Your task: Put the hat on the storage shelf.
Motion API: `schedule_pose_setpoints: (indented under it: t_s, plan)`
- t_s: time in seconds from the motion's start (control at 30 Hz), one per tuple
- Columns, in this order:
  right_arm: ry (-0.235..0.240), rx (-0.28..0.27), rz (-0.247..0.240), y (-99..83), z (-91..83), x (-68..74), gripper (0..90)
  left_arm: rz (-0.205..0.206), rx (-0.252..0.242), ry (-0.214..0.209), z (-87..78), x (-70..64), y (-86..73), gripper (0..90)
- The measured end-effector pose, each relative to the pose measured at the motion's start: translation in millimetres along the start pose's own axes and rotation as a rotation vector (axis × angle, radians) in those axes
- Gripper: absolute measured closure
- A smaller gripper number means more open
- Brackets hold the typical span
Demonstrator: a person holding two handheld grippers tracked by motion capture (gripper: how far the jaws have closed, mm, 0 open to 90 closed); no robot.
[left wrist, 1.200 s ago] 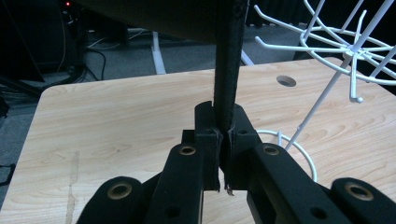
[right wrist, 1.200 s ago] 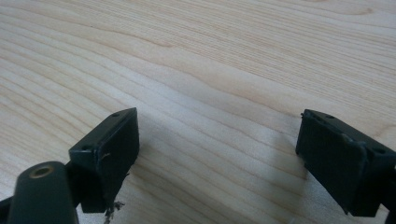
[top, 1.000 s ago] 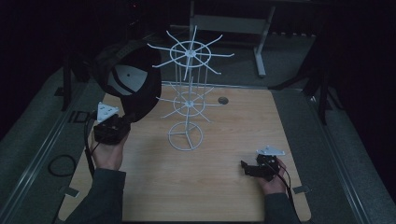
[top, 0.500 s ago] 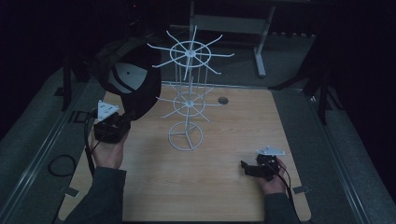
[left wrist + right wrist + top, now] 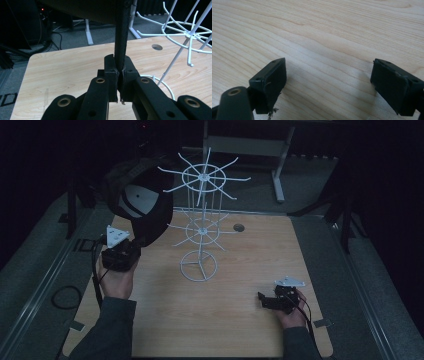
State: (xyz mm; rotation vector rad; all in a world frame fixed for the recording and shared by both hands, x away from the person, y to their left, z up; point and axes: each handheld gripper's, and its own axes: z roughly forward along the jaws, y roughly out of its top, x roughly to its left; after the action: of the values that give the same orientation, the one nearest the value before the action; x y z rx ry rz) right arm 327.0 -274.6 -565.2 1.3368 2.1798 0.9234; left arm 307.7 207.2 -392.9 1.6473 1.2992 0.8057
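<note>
High view: left gripper [image 5: 131, 251] raised at the table's left side, clamped on the lower edge of a black cap [image 5: 136, 202] held up in the air, pale inside lining turned toward the camera. Cap just left of the white wire rack [image 5: 201, 222], near the upper ring of hooks but apart from them, as far as the dim picture allows. Rack standing at the middle of the wooden table [image 5: 225, 330]. Right gripper [image 5: 265, 301] resting low on the table's right front part, well apart from rack and cap, carrying nothing.

Left gripper view: jaws pinched tight on a stiff dark band of the cap [image 5: 121, 42], running straight up out of the jaws. Rack's hooks [image 5: 185, 30] off to the right, none touching the fabric.

Right gripper view: jaws spread wide over bare wood [image 5: 332, 42], nothing between them.

Judging by all this: picked up and lifted, so the grasp is done; hanging not yet done. Left to do: carrying the cap onto one of the hooks, settling it there, letting go.
</note>
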Motion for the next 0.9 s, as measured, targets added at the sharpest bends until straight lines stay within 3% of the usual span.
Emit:
schedule_pose_setpoints:
  t_s: [0.37,0.9]
  plan:
    - [0.0,0.0,0.0,0.0,0.0,0.0,13.1,0.029,-0.001,0.015,1.5,-5.4,0.5,86.6]
    - [0.001,0.001,0.001,0.0,-0.1,0.1,13.1,0.031,-0.015,0.024,-0.3,-7.4,1.4,86.6]
